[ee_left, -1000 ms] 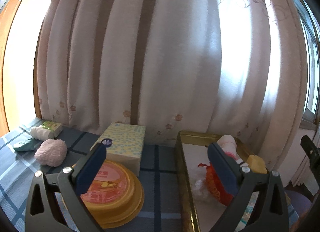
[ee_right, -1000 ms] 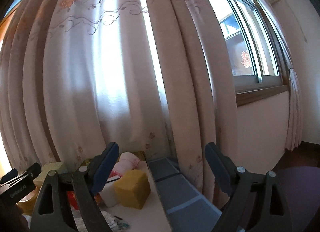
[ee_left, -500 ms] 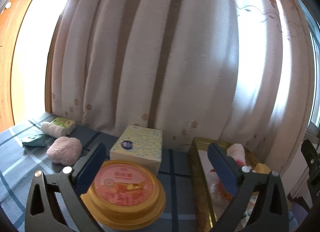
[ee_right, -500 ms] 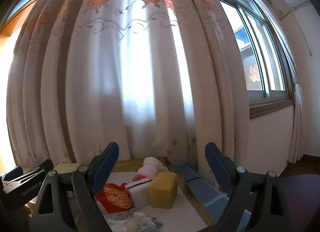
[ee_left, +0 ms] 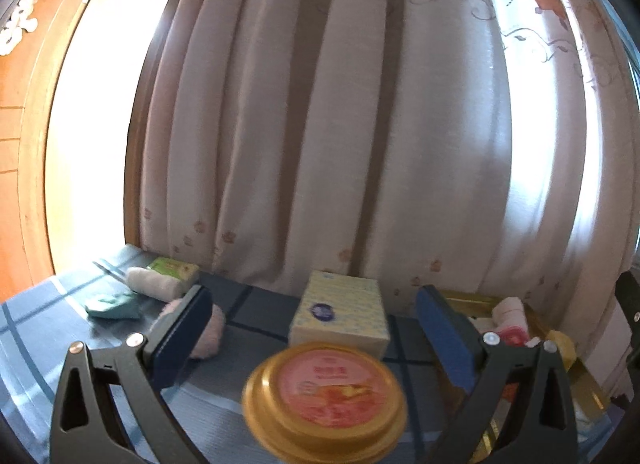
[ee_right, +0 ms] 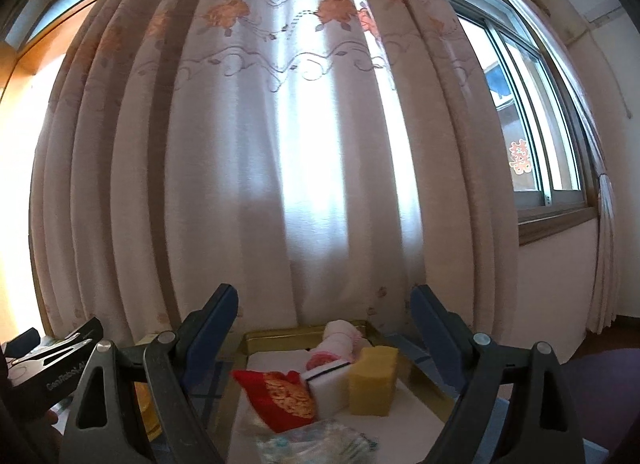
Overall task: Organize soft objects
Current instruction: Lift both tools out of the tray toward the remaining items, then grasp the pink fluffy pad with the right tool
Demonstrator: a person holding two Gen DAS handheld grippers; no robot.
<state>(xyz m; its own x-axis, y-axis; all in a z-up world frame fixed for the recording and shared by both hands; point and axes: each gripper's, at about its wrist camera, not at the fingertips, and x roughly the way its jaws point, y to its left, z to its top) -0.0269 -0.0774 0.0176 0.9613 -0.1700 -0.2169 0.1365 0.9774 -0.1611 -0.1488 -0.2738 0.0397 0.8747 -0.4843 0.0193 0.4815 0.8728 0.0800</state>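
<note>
- Left hand-held gripper hangs released above the desk, its blue pads wide apart and grasping nothing; a round yellow tub with a pink lid sits between them, blurred.
- Right hand-held gripper is likewise released, pads spread, held over the tray with nothing between them.
- Pink puff, fluffy and rounded, lies on the desk partly behind the left pad.
- White roll of soft cloth lies beyond it, touching a green pack near the curtain.
- Teal cloth, flat and crumpled, lies just beside the roll.
- Tissue box, pale yellow with blue dots, stands behind the tub.
- Tray is gold-rimmed with a white floor. It holds a red pouch with gold stitching, a white sponge touching a yellow sponge, and a pink-and-white roll at the far end against the rim.
- Clear packet with a pale print lies at the near end of the tray, just in front of the pouch.
</note>
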